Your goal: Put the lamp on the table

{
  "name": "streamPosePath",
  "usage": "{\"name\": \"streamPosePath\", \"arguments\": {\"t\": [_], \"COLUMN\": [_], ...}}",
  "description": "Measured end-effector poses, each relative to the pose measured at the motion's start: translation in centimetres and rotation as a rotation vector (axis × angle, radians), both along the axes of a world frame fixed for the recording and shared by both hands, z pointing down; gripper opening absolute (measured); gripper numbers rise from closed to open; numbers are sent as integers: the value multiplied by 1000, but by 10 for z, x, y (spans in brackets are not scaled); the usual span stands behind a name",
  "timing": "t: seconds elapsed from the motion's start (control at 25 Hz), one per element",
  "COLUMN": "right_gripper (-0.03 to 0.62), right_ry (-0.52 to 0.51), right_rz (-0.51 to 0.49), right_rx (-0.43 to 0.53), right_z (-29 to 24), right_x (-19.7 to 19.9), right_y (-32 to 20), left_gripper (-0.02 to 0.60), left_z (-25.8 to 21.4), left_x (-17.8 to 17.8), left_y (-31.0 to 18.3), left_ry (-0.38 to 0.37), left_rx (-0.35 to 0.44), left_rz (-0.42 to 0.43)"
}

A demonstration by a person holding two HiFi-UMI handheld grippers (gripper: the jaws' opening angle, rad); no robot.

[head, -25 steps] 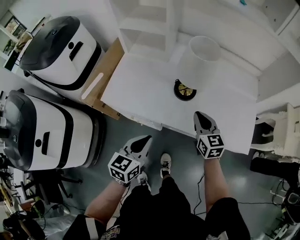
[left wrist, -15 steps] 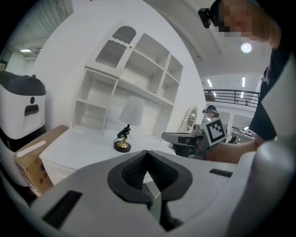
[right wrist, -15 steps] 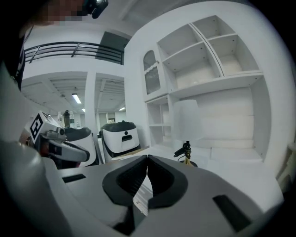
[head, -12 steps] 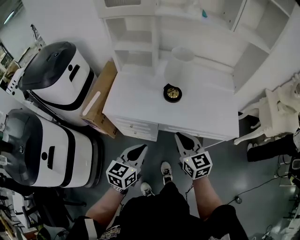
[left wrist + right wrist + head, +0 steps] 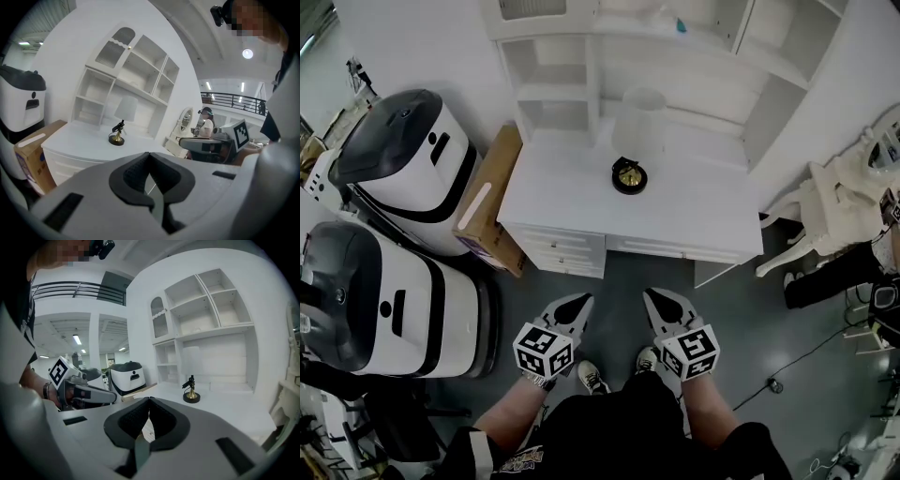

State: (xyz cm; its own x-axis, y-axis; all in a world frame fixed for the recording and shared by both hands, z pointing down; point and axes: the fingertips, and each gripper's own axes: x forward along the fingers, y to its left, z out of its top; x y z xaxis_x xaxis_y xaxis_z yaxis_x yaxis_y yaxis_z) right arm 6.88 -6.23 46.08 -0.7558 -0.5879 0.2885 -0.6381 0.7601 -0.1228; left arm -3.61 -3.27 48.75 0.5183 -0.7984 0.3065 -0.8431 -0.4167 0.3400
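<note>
The lamp stands upright on the white desk [image 5: 581, 202], with a white shade [image 5: 639, 117] over a brass stem on a black round base [image 5: 629, 176]. It also shows in the left gripper view as the lamp [image 5: 118, 133] and in the right gripper view as the lamp [image 5: 191, 390]. Both grippers hang over the grey floor in front of the desk, well short of the lamp. My left gripper [image 5: 579, 302] is shut with nothing in it. My right gripper [image 5: 655, 297] is shut and empty too.
Two large white-and-black machines [image 5: 403, 159] [image 5: 384, 300] stand at the left, with a cardboard box [image 5: 487, 211] leaning beside the desk. A white shelf unit [image 5: 609, 37] rises behind the desk. A white chair [image 5: 834, 202] and floor cables [image 5: 787, 366] are at the right.
Both grippers have drawn back from the desk. The right one was over the desk's front edge and is now over the floor. The lamp has stayed in place.
</note>
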Motion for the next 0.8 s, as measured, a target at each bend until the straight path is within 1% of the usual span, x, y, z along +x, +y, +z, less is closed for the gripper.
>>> {"name": "streamPosePath", "arguments": {"t": [0.2,0.48,0.64,0.8], "right_gripper": [25,25,25,25], "right_ry": [3,15,4,-1], "right_rz": [-23,-128,-147,-164], "right_rx": [-10,-4,-1,4], "right_z": [-4,-9,-12,-16], "right_x": [24,57,76,90], "right_y": [12,24,25,30], "left_gripper": [0,0,0,0], "left_z": [-3,-13,-19,-22], "left_x": [31,77,98,114], "left_y": [13,20,24,26], "left_ry": [-8,-17,-35,-31], "left_rx": [-8,-3,9,13], "left_rz": [5,-51,-71,-90]}}
